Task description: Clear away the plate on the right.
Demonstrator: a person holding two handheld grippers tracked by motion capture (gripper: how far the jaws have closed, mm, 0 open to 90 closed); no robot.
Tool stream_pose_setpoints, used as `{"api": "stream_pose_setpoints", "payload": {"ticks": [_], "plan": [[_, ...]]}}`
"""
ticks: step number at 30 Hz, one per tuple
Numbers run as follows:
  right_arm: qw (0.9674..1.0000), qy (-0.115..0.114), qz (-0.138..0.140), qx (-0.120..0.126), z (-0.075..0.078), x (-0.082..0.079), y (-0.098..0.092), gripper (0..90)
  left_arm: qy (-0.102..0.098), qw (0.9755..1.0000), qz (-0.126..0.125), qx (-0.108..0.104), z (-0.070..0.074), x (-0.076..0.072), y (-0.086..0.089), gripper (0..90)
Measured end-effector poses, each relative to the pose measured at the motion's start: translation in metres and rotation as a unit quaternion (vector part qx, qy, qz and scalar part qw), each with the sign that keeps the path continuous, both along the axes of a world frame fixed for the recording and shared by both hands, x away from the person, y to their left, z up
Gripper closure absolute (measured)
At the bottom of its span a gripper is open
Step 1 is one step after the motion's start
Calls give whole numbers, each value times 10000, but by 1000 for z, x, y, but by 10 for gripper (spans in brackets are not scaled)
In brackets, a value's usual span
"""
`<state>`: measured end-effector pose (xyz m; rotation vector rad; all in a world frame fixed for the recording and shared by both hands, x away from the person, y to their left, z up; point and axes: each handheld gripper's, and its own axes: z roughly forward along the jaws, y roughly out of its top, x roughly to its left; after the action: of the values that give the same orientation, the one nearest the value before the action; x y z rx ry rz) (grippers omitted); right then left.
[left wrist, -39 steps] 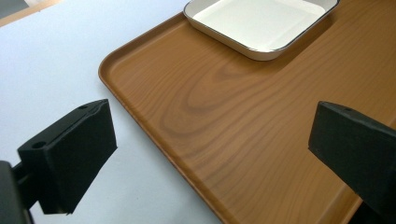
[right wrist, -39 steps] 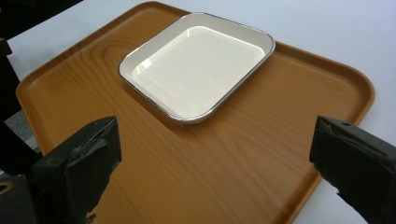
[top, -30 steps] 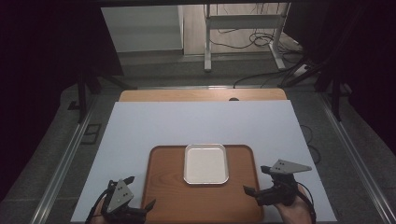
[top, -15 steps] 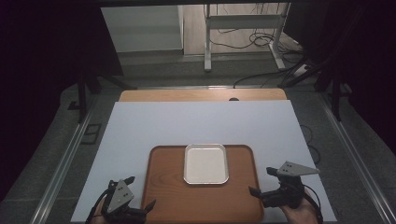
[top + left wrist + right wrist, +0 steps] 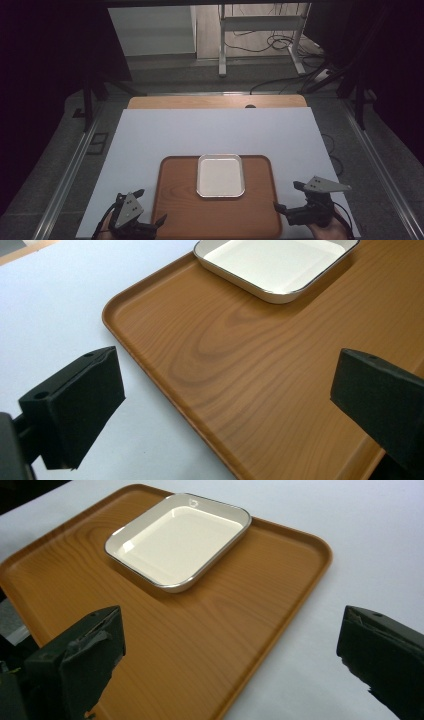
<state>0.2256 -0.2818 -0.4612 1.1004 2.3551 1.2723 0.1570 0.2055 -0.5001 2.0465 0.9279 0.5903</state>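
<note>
One bench (image 5: 210, 130) carries one wooden tray (image 5: 215, 215) at its near edge, with one white dish (image 5: 221, 175) resting at the tray's far middle. Your left gripper (image 5: 150, 225) and right gripper (image 5: 285, 207) both stand wide open, empty, flanking the tray's near corners. Bring each squarely over the tray's rim before closing, evenly on both sides.
</note>
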Motion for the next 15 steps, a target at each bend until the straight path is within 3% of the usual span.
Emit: {"api": "stream_pose_setpoints", "payload": {"ticks": [15], "plan": [[9988, -299, -362, -137, 2, -11, -14, 0, -62, 10000, 66, -16, 1, -1, 1, 5]]}}
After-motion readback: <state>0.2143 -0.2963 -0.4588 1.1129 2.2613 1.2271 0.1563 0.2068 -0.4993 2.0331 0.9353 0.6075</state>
